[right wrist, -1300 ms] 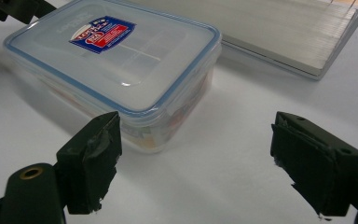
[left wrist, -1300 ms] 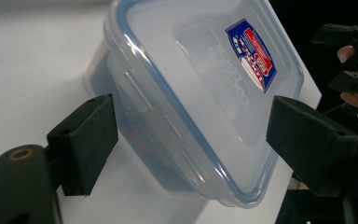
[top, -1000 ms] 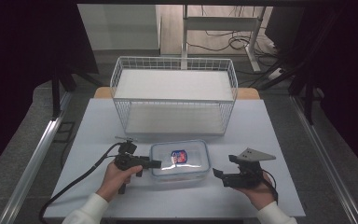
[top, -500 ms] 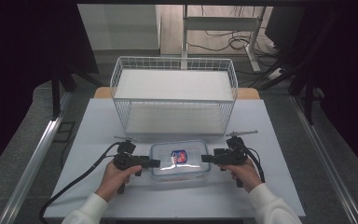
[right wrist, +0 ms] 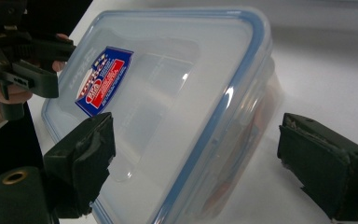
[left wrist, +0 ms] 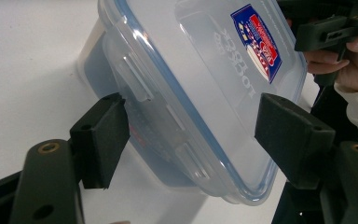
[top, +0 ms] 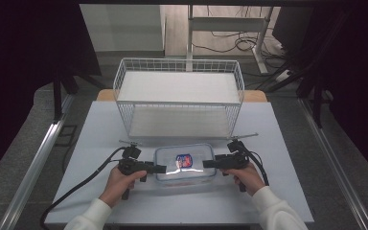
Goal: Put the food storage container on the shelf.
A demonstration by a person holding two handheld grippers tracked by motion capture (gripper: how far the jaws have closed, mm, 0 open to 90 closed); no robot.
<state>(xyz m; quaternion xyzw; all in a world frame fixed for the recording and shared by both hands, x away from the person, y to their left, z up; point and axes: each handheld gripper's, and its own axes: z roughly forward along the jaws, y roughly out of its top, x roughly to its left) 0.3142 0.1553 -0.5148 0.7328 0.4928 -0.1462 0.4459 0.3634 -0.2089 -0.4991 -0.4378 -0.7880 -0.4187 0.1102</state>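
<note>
The box (top: 185,163), clear with a blue-rimmed lid and a red-and-blue label, lay on the white bench (top: 278,143) near its front edge, just before a wire basket (top: 179,98). At its left end the left tool (top: 159,168) stood spread, jaws straddling the short side and its latch. At its right end the right tool (top: 206,164) was likewise spread around the lid's edge.

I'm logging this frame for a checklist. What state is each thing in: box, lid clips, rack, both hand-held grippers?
Box: lid on, flat on the table.
Lid clip: folded down.
Rack: upright, both shelves bare.
Left hand-held gripper: open, jaws astride the box's end.
Right hand-held gripper: open, jaws astride the other end.
</note>
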